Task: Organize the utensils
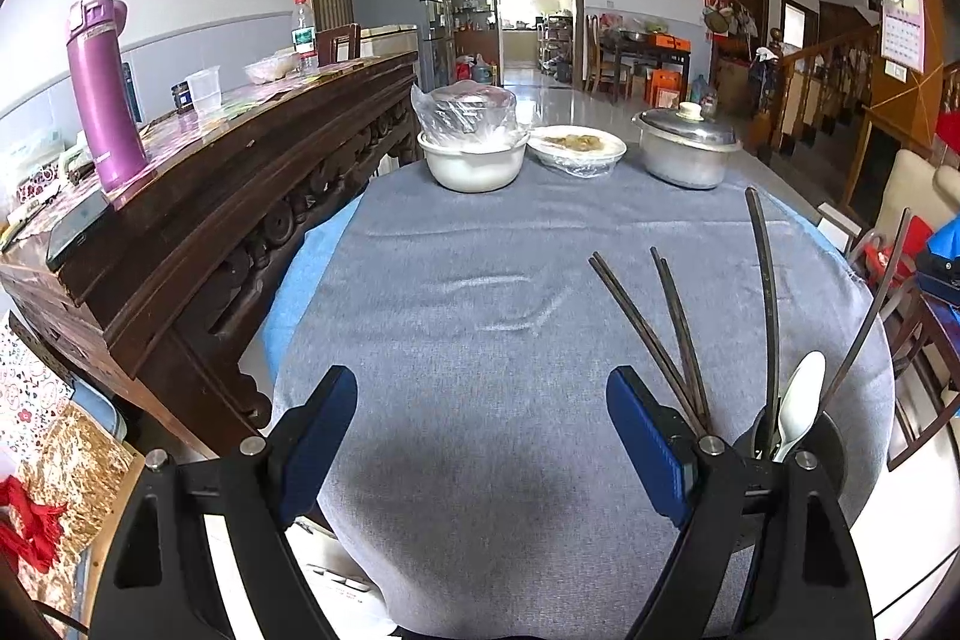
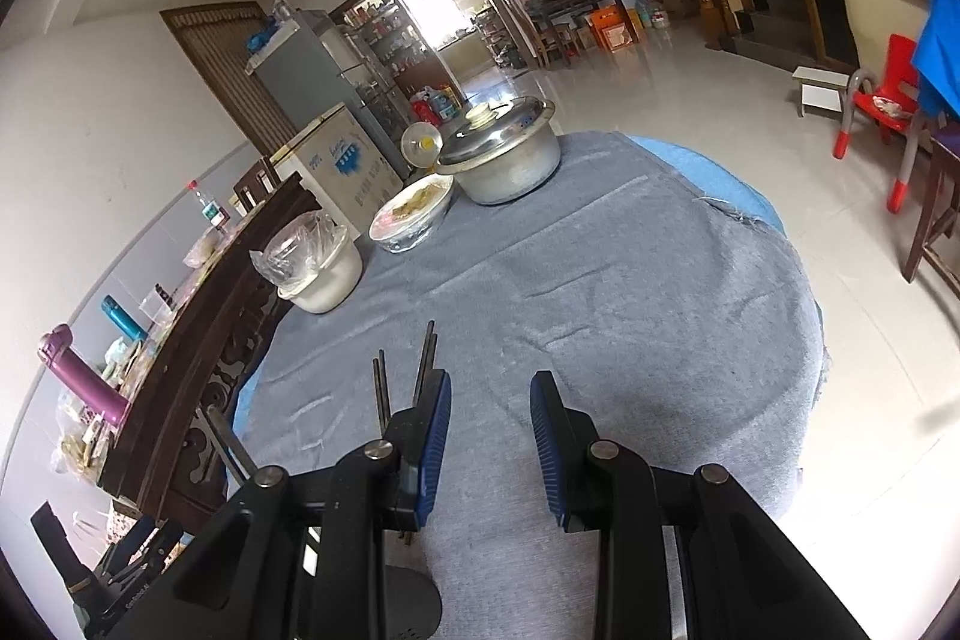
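Observation:
In the left wrist view a dark round utensil holder stands on the grey tablecloth at the lower right. It holds several dark chopsticks and a white spoon. My left gripper is open and empty, to the left of the holder. In the right wrist view my right gripper is open and empty above the cloth. Chopstick tips stick up just left of its left finger, and the holder shows below.
A white bowl covered in plastic, a wrapped dish and a lidded metal pot stand at the table's far edge. A dark wooden sideboard with a purple flask runs along the left. A red chair is right.

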The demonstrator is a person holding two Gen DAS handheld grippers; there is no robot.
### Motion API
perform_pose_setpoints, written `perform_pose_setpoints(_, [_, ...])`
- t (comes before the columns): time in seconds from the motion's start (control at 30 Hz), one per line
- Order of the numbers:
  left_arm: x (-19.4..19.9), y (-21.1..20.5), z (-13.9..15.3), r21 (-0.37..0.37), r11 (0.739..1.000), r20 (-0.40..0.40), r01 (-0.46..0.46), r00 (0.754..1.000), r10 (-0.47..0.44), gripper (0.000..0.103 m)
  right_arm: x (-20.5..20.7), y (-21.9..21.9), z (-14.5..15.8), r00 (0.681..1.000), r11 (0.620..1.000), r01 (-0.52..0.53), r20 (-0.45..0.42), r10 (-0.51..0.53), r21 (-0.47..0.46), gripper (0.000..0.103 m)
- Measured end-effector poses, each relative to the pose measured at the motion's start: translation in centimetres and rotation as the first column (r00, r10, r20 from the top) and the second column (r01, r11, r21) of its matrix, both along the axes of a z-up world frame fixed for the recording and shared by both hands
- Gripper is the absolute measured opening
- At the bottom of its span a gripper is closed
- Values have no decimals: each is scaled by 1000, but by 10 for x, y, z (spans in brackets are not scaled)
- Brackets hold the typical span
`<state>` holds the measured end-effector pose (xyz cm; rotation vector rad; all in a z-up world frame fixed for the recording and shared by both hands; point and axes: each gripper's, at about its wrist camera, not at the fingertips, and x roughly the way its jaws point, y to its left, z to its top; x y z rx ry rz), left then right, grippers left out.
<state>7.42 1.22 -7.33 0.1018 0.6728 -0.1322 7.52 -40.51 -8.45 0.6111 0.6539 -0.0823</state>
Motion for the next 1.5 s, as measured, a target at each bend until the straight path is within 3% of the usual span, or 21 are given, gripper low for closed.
perform_pose_setpoints(0.53, [-4,-7,12,24,1000,15,-11,1000,11,85,-14,-22,-7,1000,998,26,11,-26,61,30])
perform_pose_setpoints(0.97, [-3,20,11,-14,997,12,-75,997,76,85,-8,-1,5,999,999,-37,16,36,35,30])
perform_pose_setpoints(1.17, [10,24,4,-17,997,-7,-81,997,81,85,19,11,6,995,995,-99,-1,99,22,30])
perform_pose_setpoints(1.5, [66,12,-12,-40,998,-74,-51,996,48,85,107,26,-25,965,971,-232,-114,236,53,30])
